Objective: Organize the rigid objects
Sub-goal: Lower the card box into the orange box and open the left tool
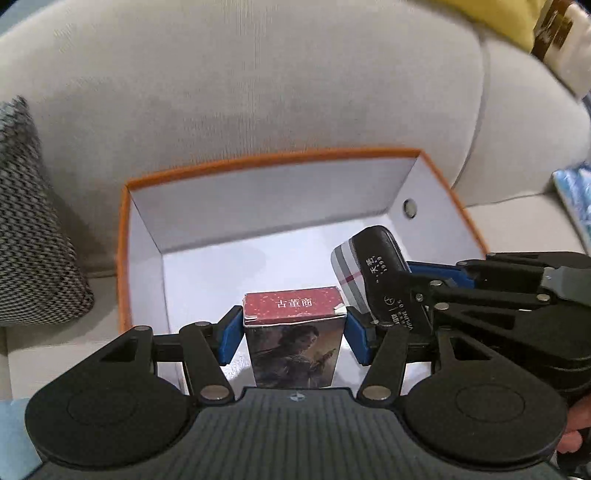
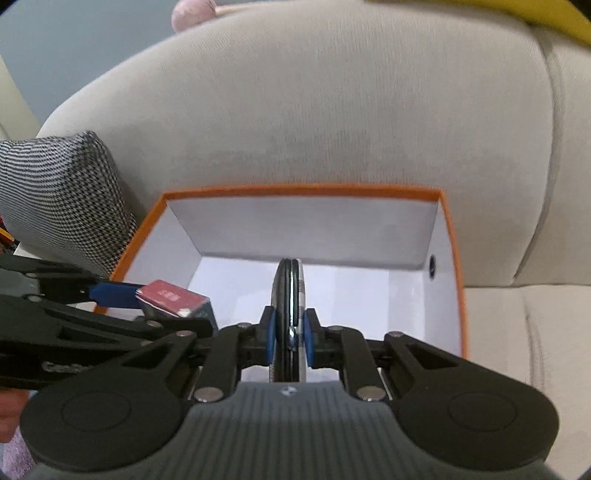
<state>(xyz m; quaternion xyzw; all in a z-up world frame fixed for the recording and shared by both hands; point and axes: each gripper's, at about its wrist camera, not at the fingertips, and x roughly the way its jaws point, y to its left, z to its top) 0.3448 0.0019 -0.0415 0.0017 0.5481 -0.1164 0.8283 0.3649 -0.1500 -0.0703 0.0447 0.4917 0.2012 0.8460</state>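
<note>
On the beige sofa [image 1: 258, 92] sits your orange-rimmed box [image 1: 123, 258]. Your left gripper [image 1: 293, 334] clamps the red card box [image 1: 293, 306] between its blue pads above the box; your right gripper [image 2: 290, 338], nearly closed, pinches the flat case [image 2: 288, 291] edge-on over it.

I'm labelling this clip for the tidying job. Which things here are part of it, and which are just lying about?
Part of the job:
- red card box, clamped in the left claw
- flat plaid case, clamped in the right claw
- orange-rimmed box, open below both

Just lying about:
- houndstooth cushion
- sofa backrest
- yellow cushion
</note>
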